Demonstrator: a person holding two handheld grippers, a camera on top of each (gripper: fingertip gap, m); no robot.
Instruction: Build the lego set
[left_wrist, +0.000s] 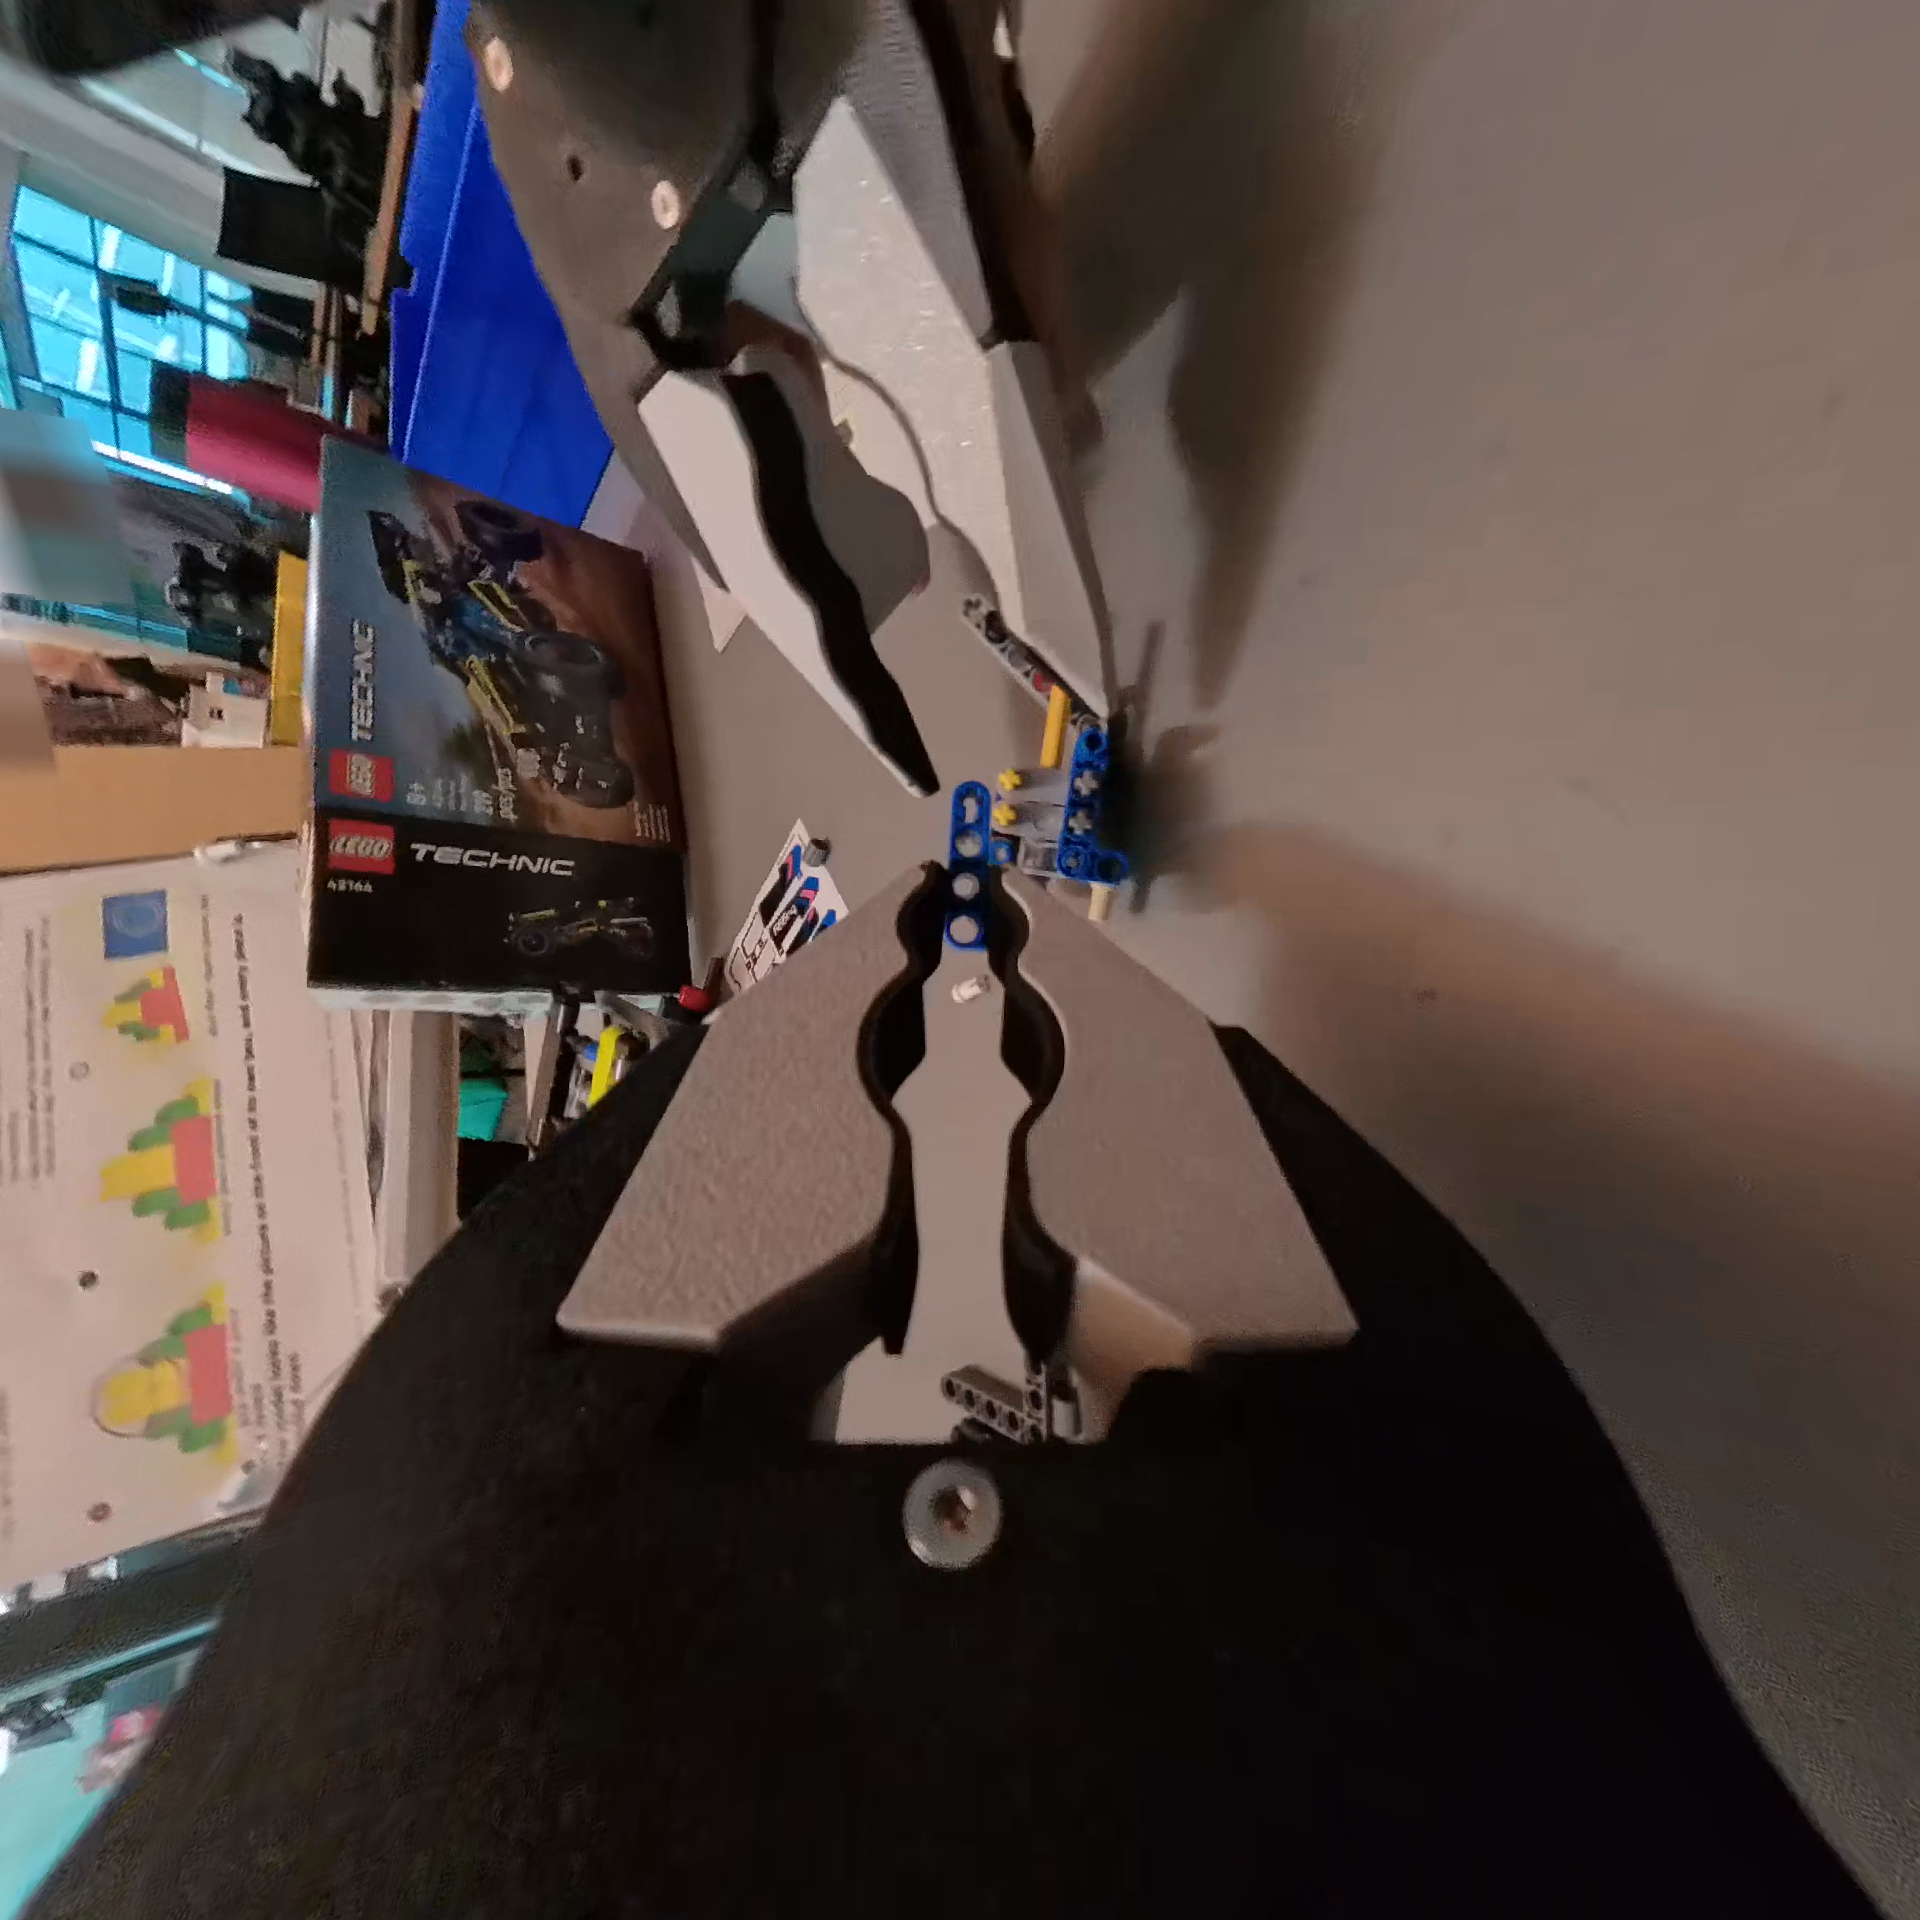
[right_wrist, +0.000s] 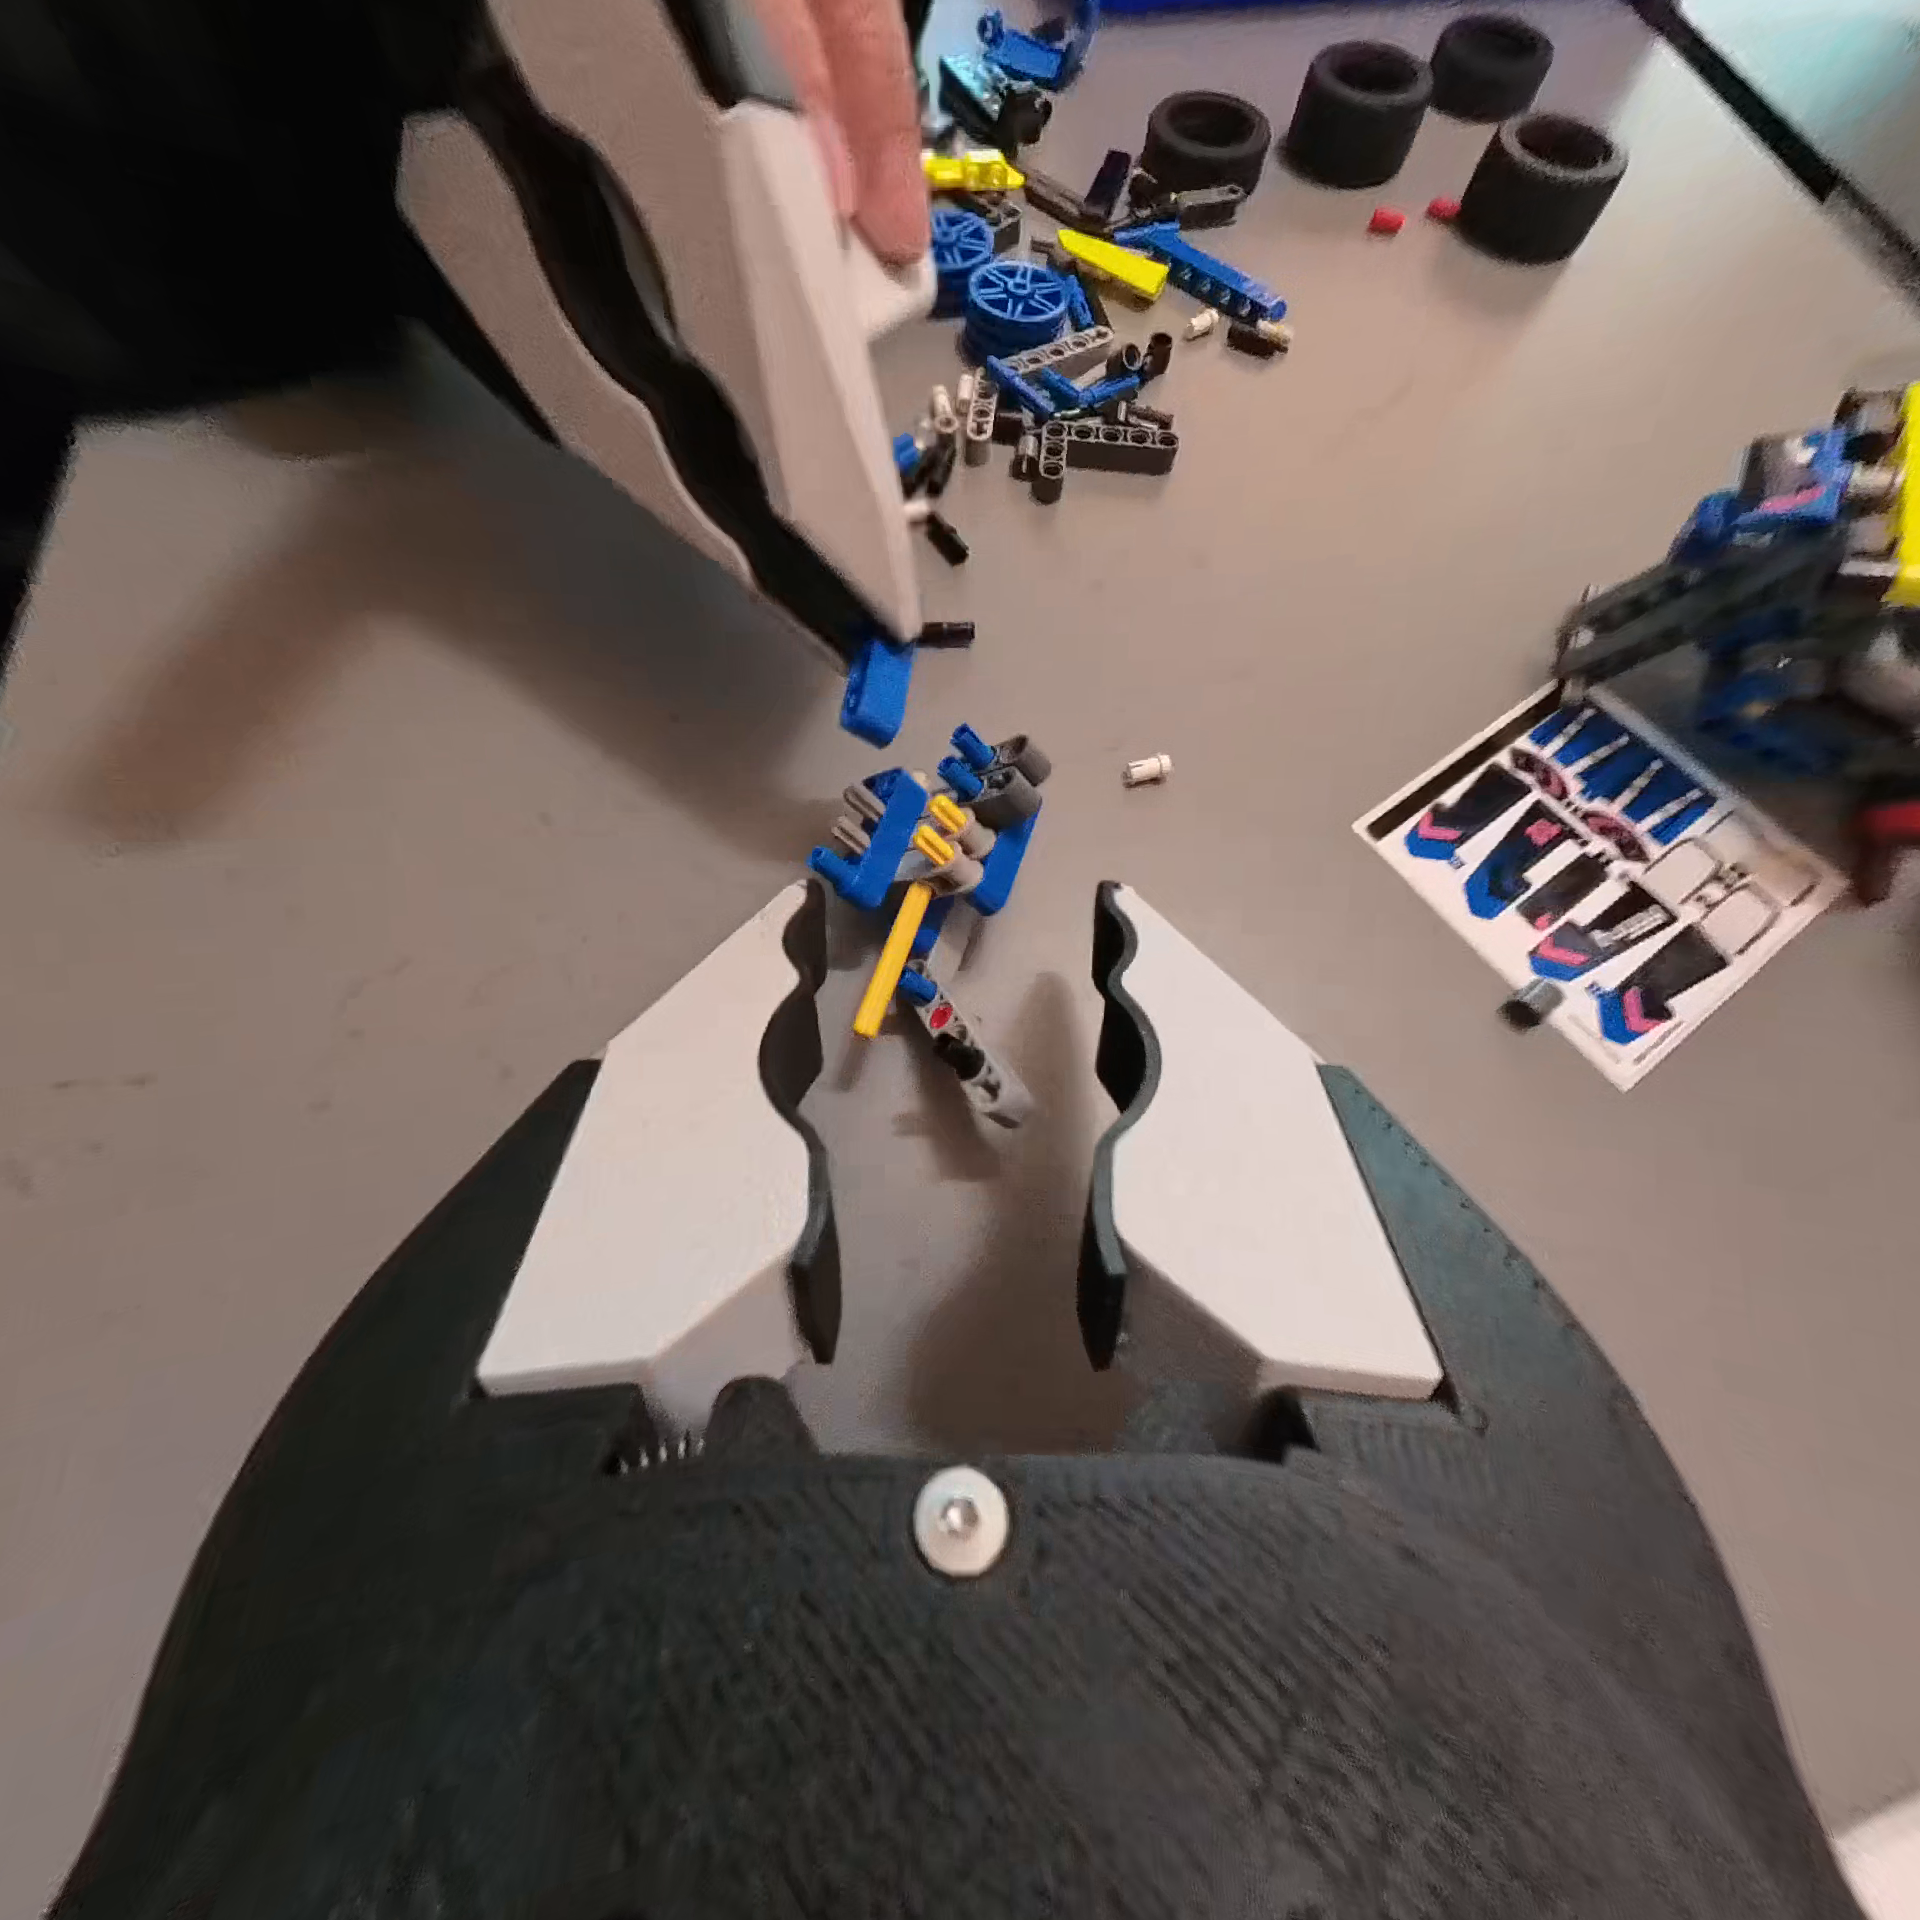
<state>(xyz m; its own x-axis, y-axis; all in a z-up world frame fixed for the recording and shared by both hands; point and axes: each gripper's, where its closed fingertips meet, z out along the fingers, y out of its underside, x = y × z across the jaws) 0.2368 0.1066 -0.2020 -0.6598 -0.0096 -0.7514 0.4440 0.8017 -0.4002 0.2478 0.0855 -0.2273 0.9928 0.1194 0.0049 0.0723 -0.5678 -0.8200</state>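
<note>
My left gripper (left_wrist: 966, 899) is shut on a blue holed beam (left_wrist: 971, 868), held at one end just above the grey table. It also shows in the right wrist view (right_wrist: 883, 629), with the blue beam (right_wrist: 878, 691) hanging from its tips. A small blue and grey assembly (right_wrist: 925, 842) with yellow pins and a yellow axle lies on the table just beyond the beam (left_wrist: 1075, 805). My right gripper (right_wrist: 956, 904) is open and empty, its fingers on either side of the assembly's near end. In the left wrist view the right gripper (left_wrist: 1013, 743) reaches the assembly from the far side.
A pile of loose parts (right_wrist: 1081, 343) with blue wheel hubs lies farther back, several black tyres (right_wrist: 1351, 104) beyond it. A sticker sheet (right_wrist: 1600, 883) and a partly built blue car (right_wrist: 1818, 603) are at the right. A small white pin (right_wrist: 1148, 769) lies loose. The set's box (left_wrist: 488, 727) stands nearby. There is about 4 cm between the tips of the two grippers. From the right gripper's tips to the small white pin (right_wrist: 1148, 769) is close to 5 cm.
</note>
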